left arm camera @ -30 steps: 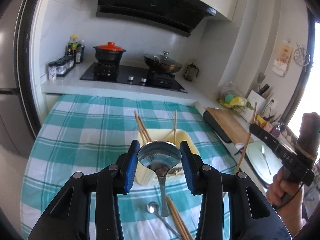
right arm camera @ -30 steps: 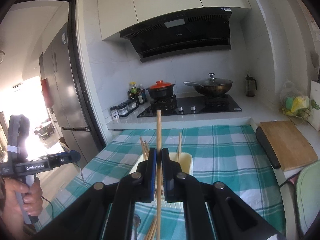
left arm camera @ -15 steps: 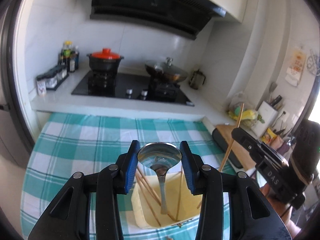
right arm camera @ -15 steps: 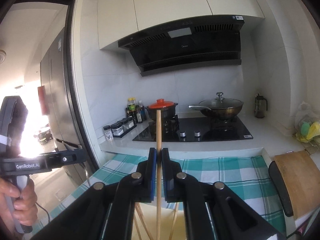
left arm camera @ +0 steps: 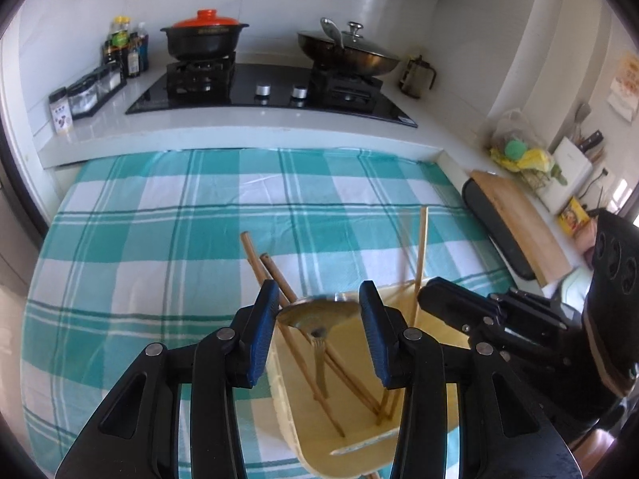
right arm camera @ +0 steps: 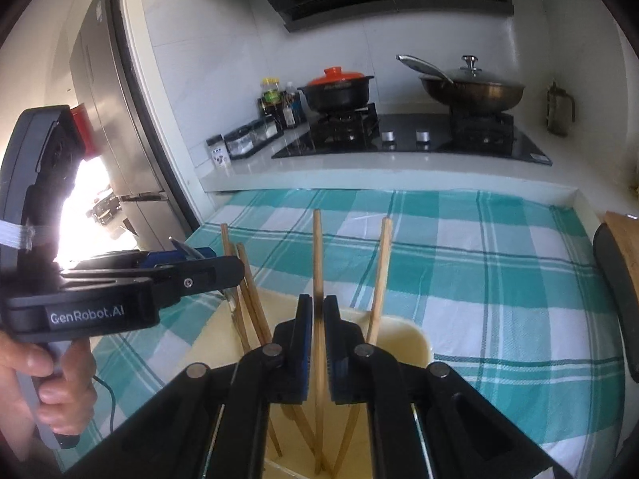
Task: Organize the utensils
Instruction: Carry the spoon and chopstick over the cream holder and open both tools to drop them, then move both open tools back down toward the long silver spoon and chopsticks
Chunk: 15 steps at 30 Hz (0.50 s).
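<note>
Two hand-held grippers: spoon (left arm camera: 319,313), chopstick (right arm camera: 318,263) clamped.

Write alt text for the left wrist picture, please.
A hand-held gripper holds a metal spoon bowl-up over a pale yellow holder with wooden chopsticks in it, on a green checked tablecloth. A stove stands behind.

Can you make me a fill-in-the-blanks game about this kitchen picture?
1. The left gripper has a metal ____ between its jaws.
2. The right gripper pinches a wooden ____.
3. The holder they go into is pale ____.
4. The black pot on the stove has a ____ lid.

Missing words: spoon, chopstick, yellow, red
</note>
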Each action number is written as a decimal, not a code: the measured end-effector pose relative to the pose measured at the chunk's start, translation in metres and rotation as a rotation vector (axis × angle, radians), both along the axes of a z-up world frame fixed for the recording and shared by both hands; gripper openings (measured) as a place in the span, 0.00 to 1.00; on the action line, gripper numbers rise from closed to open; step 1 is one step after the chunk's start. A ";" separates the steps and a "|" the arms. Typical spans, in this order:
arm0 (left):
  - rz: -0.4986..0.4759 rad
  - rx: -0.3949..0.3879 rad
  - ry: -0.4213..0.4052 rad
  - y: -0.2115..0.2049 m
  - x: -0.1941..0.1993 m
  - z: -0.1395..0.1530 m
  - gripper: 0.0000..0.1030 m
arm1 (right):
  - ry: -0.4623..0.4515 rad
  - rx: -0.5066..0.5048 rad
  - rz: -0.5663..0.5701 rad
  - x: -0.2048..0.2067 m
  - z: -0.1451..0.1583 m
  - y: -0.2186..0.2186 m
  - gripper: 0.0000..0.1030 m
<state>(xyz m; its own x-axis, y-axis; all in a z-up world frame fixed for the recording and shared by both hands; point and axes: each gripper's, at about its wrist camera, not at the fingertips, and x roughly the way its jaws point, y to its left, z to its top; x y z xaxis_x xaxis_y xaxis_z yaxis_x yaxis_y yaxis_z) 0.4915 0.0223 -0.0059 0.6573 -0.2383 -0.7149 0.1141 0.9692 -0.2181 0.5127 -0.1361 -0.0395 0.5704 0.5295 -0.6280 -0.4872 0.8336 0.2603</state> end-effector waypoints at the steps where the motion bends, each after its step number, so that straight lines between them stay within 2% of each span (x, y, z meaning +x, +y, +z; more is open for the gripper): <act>1: 0.003 0.002 -0.008 0.002 -0.003 0.005 0.50 | 0.006 -0.001 -0.010 0.000 0.004 -0.003 0.08; 3: 0.010 0.000 -0.045 0.008 -0.018 0.023 0.61 | -0.001 0.014 -0.021 -0.006 0.021 -0.011 0.14; 4: 0.015 0.001 -0.064 0.011 -0.026 0.031 0.68 | -0.014 0.019 -0.023 -0.012 0.032 -0.016 0.22; 5: 0.014 0.004 -0.087 0.015 -0.040 0.042 0.71 | -0.036 0.010 -0.029 -0.023 0.047 -0.022 0.35; 7: 0.003 0.026 -0.121 0.020 -0.069 0.057 0.86 | -0.090 -0.019 -0.035 -0.046 0.072 -0.032 0.52; 11: -0.023 0.128 -0.156 0.023 -0.140 0.061 0.94 | -0.150 -0.108 -0.038 -0.105 0.098 -0.052 0.59; 15: -0.022 0.184 -0.136 0.020 -0.210 0.028 0.95 | -0.169 -0.175 -0.051 -0.179 0.084 -0.077 0.61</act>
